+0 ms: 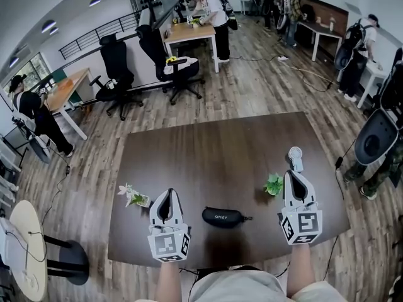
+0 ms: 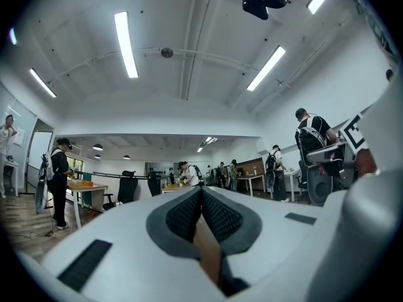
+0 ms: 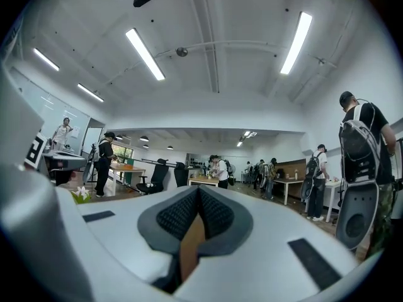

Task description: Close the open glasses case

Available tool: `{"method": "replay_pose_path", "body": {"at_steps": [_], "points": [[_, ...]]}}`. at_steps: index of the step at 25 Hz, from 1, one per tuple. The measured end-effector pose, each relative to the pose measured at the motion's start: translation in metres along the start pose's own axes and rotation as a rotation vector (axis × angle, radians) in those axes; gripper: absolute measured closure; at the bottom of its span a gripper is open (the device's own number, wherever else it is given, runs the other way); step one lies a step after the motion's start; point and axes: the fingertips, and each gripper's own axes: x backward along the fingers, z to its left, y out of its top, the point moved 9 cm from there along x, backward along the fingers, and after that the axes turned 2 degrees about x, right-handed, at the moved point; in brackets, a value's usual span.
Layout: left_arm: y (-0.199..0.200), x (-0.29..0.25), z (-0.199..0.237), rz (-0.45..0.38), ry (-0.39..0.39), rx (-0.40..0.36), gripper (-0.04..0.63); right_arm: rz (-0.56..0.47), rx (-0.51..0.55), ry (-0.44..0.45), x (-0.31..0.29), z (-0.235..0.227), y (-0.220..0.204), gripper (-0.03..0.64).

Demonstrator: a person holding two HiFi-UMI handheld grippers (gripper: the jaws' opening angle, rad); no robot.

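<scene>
On the dark table point(image 1: 220, 156), seen only from the head view, the black glasses case point(image 1: 221, 216) lies near the front edge, between the two grippers and touching neither. From above its lid seems to be down, with a short strap sticking out at its right end; what is inside cannot be seen.

Only the head view shows the case. Both gripper views look level across the office, over the table, and show ceiling lights and people at far desks.

The left gripper point(image 1: 167, 192) is just left of the case. In the left gripper view point(image 2: 201, 190) its two ribbed pads meet along one line, so the jaws are fully together and hold nothing. The right gripper point(image 1: 295, 173) is further to the right of the case. In the right gripper view point(image 3: 198, 190) its pads are likewise pressed together with nothing between them.

A white flower point(image 1: 129, 194) in a little pot stands left of the left gripper, and the right gripper view also catches it at its left side point(image 3: 80, 194). A small green plant point(image 1: 274, 184) stands just left of the right gripper, and a small white fan point(image 1: 295, 158) lies just beyond its tips.
</scene>
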Motion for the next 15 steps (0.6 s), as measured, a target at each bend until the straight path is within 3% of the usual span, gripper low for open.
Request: {"method": "replay_pose_path", "body": {"at_steps": [15], "points": [[-0.003,0.0008,-0.0063,0.013,-0.017,0.009,0.592,0.01,0.012,-0.002,0.0018,0.0002,-0.0018,0.615]]}}
